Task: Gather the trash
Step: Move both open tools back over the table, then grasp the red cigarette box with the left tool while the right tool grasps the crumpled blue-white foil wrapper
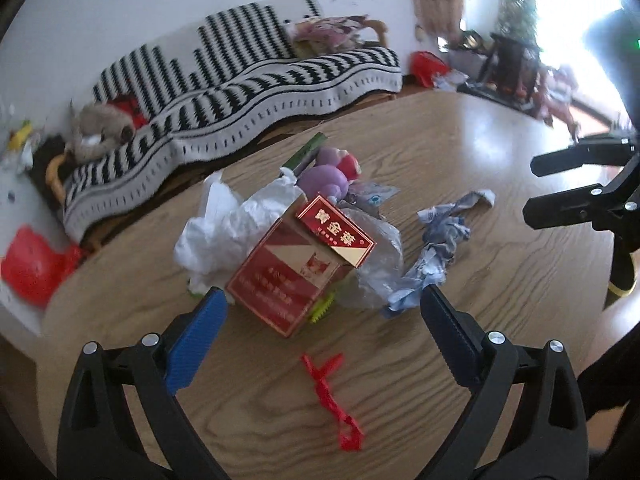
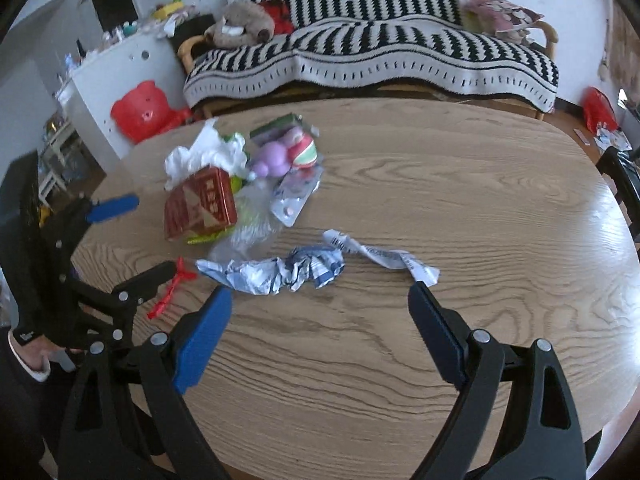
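Note:
A heap of trash lies on the wooden table [image 1: 500, 280]: a red carton [image 1: 296, 268], white crumpled plastic [image 1: 216, 232], clear film [image 1: 376, 264], a purple toy [image 1: 324, 176] and crumpled blue-white paper [image 1: 436, 248]. A red twisted strip [image 1: 332, 400] lies nearer. My left gripper [image 1: 322, 302] is open just short of the carton, holding nothing. In the right wrist view my right gripper [image 2: 320, 296] is open and empty just before the crumpled paper [image 2: 288, 272]. The carton [image 2: 200, 208] lies further left, beside the left gripper [image 2: 154, 234].
Behind the table [image 2: 440, 360] stands a sofa [image 2: 360, 52] under a black-and-white striped blanket, with a plush toy [image 2: 240, 24] on it. A red bear-shaped item [image 2: 140, 110] leans on a white cabinet [image 2: 116, 80] at the left. A person's sleeve [image 2: 24, 364] shows at the lower left.

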`<state>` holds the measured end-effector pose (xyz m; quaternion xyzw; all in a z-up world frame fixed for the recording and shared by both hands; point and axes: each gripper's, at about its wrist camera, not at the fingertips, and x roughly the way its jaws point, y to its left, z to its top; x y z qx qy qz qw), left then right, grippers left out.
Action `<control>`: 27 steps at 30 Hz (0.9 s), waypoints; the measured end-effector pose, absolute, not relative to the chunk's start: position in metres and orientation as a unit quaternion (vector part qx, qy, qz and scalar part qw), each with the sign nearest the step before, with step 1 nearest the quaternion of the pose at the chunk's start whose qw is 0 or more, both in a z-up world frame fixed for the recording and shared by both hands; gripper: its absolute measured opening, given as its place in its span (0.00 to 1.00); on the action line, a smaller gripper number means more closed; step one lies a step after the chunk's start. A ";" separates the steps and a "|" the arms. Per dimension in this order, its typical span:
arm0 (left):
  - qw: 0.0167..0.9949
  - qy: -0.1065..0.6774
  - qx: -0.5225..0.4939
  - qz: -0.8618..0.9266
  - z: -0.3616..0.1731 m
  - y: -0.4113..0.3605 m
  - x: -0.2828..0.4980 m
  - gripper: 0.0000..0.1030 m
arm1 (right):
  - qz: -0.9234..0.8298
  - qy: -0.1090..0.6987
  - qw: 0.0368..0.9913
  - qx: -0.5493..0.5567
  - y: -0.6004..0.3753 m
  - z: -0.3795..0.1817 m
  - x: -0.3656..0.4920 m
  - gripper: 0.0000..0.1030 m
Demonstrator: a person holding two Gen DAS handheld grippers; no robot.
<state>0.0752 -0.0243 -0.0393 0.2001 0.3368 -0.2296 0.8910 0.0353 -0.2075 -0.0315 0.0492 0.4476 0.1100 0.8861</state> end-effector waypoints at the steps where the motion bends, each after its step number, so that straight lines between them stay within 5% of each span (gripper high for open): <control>1: 0.891 0.330 0.213 -0.227 -0.041 -0.026 0.080 0.92 | 0.112 0.451 0.884 0.047 -0.206 -0.034 0.037 0.84; 16: 0.877 0.347 0.242 -0.226 -0.075 -0.029 0.134 0.91 | 0.138 0.489 0.861 0.004 -0.178 -0.064 0.047 0.84; 21: 0.880 0.348 0.229 -0.229 -0.069 -0.026 0.128 0.62 | 0.140 0.498 0.856 0.007 -0.170 -0.075 0.054 0.84; 27: 0.889 0.350 0.191 -0.224 -0.047 -0.009 0.111 0.57 | 0.142 0.507 0.850 0.023 -0.162 -0.085 0.067 0.84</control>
